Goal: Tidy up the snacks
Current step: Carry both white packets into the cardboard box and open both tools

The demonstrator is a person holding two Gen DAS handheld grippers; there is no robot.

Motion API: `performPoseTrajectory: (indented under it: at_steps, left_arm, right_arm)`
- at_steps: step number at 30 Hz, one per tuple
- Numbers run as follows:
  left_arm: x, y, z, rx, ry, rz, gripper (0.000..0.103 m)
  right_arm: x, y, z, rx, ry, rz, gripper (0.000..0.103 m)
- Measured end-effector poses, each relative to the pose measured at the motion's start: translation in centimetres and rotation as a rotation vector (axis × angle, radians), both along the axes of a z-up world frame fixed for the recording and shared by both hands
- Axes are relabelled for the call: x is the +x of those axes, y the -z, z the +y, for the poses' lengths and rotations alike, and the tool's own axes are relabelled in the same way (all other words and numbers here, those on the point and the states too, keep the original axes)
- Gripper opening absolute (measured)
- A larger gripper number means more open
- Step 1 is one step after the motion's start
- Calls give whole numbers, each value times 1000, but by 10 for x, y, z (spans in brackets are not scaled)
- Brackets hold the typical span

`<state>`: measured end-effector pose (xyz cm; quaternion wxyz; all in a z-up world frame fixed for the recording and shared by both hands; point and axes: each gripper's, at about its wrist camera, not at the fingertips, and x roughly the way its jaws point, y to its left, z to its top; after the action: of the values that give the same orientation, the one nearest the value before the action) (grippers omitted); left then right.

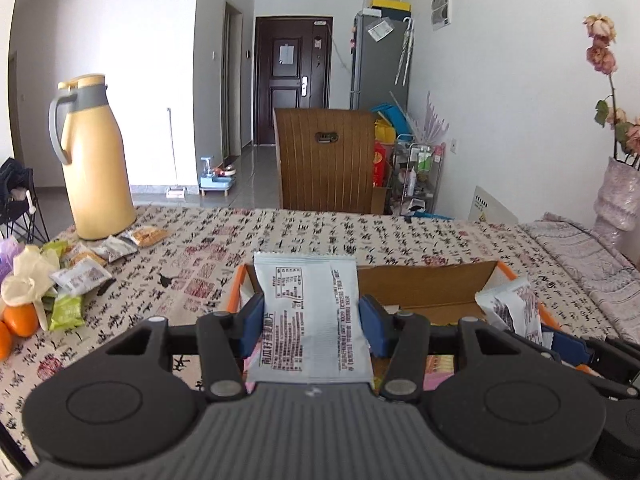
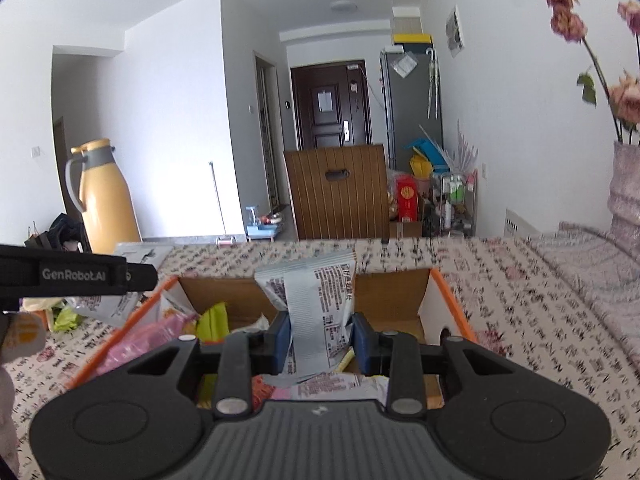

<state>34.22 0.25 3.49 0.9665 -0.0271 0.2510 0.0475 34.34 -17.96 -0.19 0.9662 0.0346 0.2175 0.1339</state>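
Both tools loaded, both poised at the cardboard box.

Left tool [image 1: 312,320]: blue pads pinch a grey-white snack packet [image 1: 308,312] across its width, roughly mid-body. The packet stands upright between the pads, printed back facing me, its top seam above the box's near-left corner. Ahead and to the right of this tool lies the orange-edged cardboard box [image 1: 424,284].

Right tool [image 2: 320,340]: jaws pressed tight on a second grey-white packet [image 2: 316,312], gathered and creased where the pads bite. It hangs over the box interior [image 2: 392,292]; pink, green and yellow wrappers already lie below and to the left of this tool.

More loose packets [image 1: 80,276] sit far left of the left tool on the patterned bench [image 1: 400,240], beside the yellow thermos [image 1: 96,160] and oranges [image 1: 18,320].

Handling judgement: these packets look light, puffy and crinkly, with slick film. I'd expect them to buckle under a hard squeeze and the contents to crush. Grip across the flat body or sealed seam, moderate pressure. Release low inside the box so they don't slide out.
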Motion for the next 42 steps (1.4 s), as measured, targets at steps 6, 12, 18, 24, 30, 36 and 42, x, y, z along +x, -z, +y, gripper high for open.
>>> performPoseTrajectory:
  at_steps: [6,12,18,24,30,36,42]
  left_arm:
    - [6,16,4,-6,0,6,52]
    - [6,22,8,-26,20,13,66]
    - [2,20,11,-29,-4,-10,101]
    - [-4,16,12,-34,-12,-41,103]
    - [-5,14,12,-39,-15,-41,103]
    - [-10,6,12,-36,-34,-49,103]
    - [-30,-11,10,-20,-33,-82,103]
  right_arm:
    - [11,19,2,-13,-11,59,32]
    - [15,25,4,-28,-11,80,37]
    - [14,24,-2,-3,10,75,51]
    - [7,18,-5,20,27,46,93]
    - [4,15,-9,32,38,36,103]
    - [1,10,-9,29,42,25,103]
    - [-15,-7,-10,12,56,-7,103]
